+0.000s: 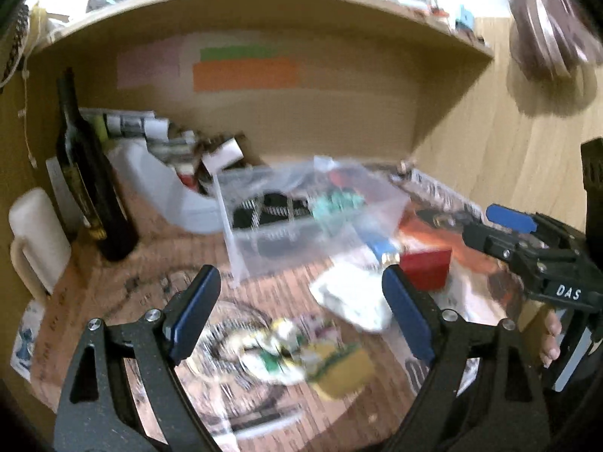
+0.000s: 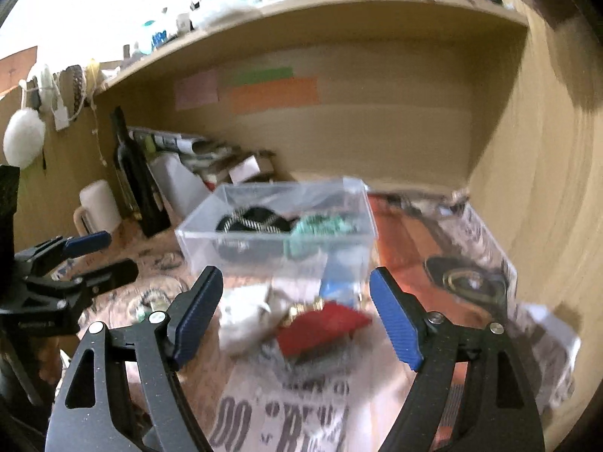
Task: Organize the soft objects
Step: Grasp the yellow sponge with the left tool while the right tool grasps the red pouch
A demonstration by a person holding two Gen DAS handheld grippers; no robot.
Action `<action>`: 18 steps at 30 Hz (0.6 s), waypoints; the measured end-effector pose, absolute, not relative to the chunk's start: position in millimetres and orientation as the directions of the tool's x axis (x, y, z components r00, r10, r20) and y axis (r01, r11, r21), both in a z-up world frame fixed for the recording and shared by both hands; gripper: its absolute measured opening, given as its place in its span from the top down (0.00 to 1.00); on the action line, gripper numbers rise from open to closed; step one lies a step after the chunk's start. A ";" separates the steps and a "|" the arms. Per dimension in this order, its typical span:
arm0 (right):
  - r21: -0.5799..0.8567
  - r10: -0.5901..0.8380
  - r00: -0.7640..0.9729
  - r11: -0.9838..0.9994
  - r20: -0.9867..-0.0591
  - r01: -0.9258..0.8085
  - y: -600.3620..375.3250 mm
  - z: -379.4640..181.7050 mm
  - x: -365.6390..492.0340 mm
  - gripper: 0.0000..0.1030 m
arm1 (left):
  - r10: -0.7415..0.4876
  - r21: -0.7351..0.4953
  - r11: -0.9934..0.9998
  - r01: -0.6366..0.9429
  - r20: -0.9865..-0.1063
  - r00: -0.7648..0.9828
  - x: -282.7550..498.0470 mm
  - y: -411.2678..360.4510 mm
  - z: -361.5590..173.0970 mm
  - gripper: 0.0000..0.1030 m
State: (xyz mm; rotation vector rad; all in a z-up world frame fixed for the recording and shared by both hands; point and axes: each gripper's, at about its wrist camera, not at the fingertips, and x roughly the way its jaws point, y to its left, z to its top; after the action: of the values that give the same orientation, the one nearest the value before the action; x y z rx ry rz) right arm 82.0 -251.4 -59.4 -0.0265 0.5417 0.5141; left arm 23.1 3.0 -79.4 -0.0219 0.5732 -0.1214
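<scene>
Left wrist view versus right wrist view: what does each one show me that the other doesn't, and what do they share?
Only the left wrist view shows the yellow sponge and the blurred green-and-white item beside it, low between the open left gripper fingers. Only the right wrist view shows the white fluffy ball hanging at far left. Both show the clear box holding a black item and a teal one, the red block, the white soft lump, the dark bottle, and the open right gripper.
</scene>
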 end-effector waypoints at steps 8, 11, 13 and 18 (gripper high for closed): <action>0.147 0.444 0.704 0.884 -0.555 -0.443 -260.5 -93.1 75.4 0.24 | -0.113 -0.068 0.994 0.090 -0.595 0.796 8.1 -9.1 -117.0 0.19; 0.165 0.447 0.684 0.884 -0.576 -0.438 -259.9 -101.5 81.4 0.24 | -0.120 -0.075 0.993 0.093 -0.609 0.784 3.9 -9.5 -127.2 0.33; 0.169 0.443 0.674 0.885 -0.591 -0.434 -258.4 -107.0 86.9 0.25 | -0.124 -0.081 0.992 0.095 -0.616 0.778 3.3 -8.7 -131.1 0.38; 0.186 0.448 0.645 0.882 -0.619 -0.433 -254.2 -117.3 98.8 0.37 | -0.150 -0.098 0.989 0.114 -0.600 0.786 3.8 -8.0 -131.9 0.57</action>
State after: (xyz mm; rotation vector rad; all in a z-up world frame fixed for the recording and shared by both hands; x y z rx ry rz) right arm 98.8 -254.2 -117.2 0.0219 0.7104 0.5014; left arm 3.8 -8.0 -131.9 -0.0579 0.6509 -0.1426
